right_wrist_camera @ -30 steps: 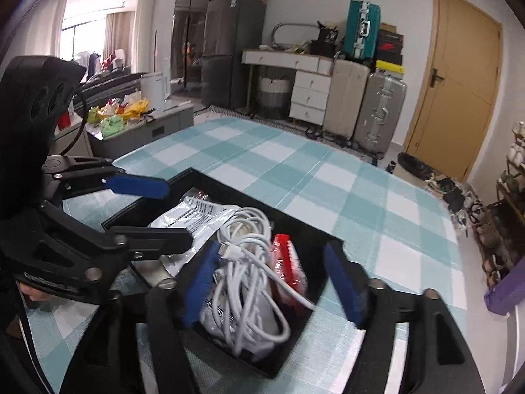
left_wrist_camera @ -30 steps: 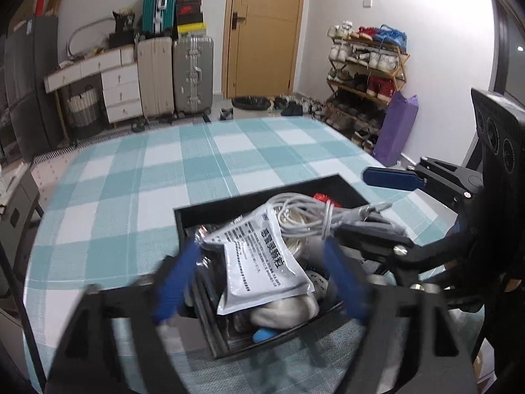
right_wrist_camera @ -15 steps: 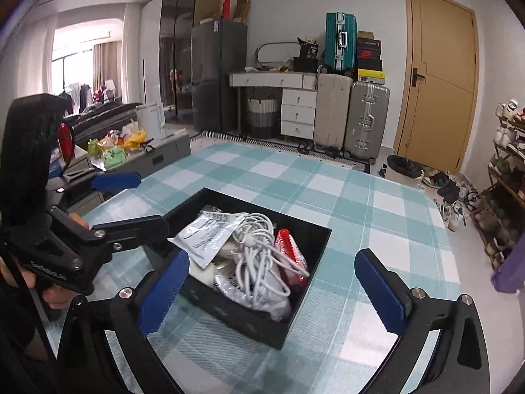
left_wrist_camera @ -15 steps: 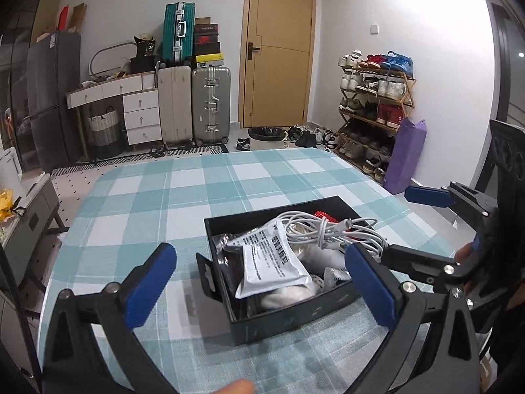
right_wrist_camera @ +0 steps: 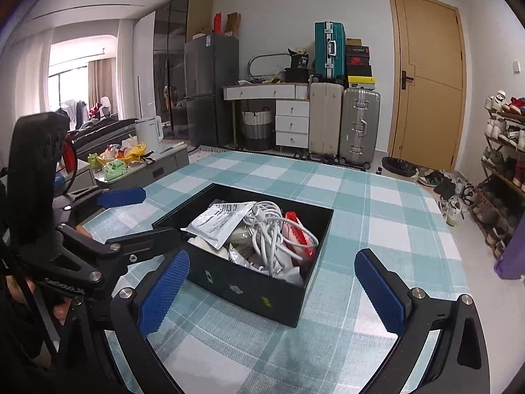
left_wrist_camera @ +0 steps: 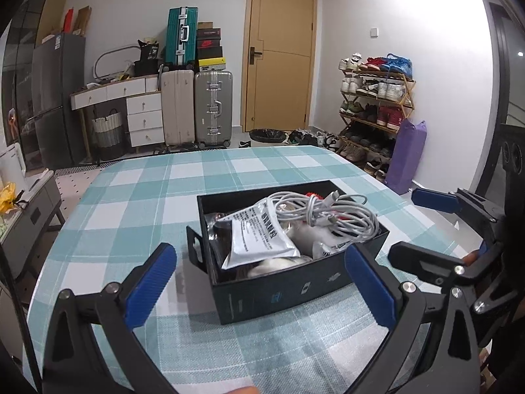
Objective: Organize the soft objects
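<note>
A black open box (left_wrist_camera: 295, 290) (right_wrist_camera: 252, 292) stands on the checked tablecloth. It holds a silver foil pouch (left_wrist_camera: 259, 238) (right_wrist_camera: 218, 221), a coiled white cable (left_wrist_camera: 325, 211) (right_wrist_camera: 270, 229), a red packet (right_wrist_camera: 297, 233) and white soft items underneath. My left gripper (left_wrist_camera: 259, 282) is open and empty, just in front of the box. My right gripper (right_wrist_camera: 275, 292) is open and empty, in front of the box's near side. Each gripper shows at the edge of the other's view.
The table (left_wrist_camera: 137, 197) has a teal and white checked cloth and ends at a far edge. Beyond it stand suitcases (left_wrist_camera: 213, 108), a drawer unit (left_wrist_camera: 144, 118), a door (left_wrist_camera: 279, 49) and a shoe rack (left_wrist_camera: 374, 98). A low cabinet (right_wrist_camera: 137, 164) stands to the left.
Both grippers have pulled back from inside the box and opened wide. The pouch and cable lie in the box, released.
</note>
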`<state>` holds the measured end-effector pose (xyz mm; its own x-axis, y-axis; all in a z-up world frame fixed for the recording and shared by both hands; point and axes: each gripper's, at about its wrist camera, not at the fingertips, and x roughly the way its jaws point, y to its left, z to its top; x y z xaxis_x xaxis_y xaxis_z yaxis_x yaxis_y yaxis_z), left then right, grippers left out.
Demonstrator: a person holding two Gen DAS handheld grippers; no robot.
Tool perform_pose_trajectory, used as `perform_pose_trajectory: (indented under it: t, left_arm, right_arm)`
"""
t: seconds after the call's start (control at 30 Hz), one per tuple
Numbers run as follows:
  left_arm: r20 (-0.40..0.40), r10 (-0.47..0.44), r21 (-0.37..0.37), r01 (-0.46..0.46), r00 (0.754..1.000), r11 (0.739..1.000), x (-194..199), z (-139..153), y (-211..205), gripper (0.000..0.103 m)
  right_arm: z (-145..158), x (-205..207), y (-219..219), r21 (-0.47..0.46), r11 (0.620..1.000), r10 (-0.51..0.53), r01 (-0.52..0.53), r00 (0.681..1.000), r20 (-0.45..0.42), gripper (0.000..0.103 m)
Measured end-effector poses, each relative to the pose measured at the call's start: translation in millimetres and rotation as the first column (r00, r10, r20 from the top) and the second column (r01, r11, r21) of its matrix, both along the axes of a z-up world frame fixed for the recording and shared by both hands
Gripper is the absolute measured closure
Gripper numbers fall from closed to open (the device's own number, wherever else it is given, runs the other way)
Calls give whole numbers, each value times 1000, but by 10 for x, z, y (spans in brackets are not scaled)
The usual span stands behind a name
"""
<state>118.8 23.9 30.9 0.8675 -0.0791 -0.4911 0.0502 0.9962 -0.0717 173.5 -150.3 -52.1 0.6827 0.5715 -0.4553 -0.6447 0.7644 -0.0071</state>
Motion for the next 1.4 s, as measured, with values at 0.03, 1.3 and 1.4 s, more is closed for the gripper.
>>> perform_pose_trajectory:
  t: [0.03, 1.3, 1.4]
  left_arm:
    - [2, 6, -3, -6, 1000, 1000, -4, -16, 9, 0]
    - [24, 64, 0, -64, 998, 998, -9, -172, 90, 0]
    - [26, 60, 1, -60, 998, 998, -13, -173, 87, 0]
  right_arm:
    - [-16, -15, -15, 6, 1000, -5, 5, 1000, 7, 0]
    - [-171, -141, -134, 87, 996, 10, -17, 997, 77, 0]
    - [-164, -136, -130, 86, 996, 14, -20, 997, 75, 0]
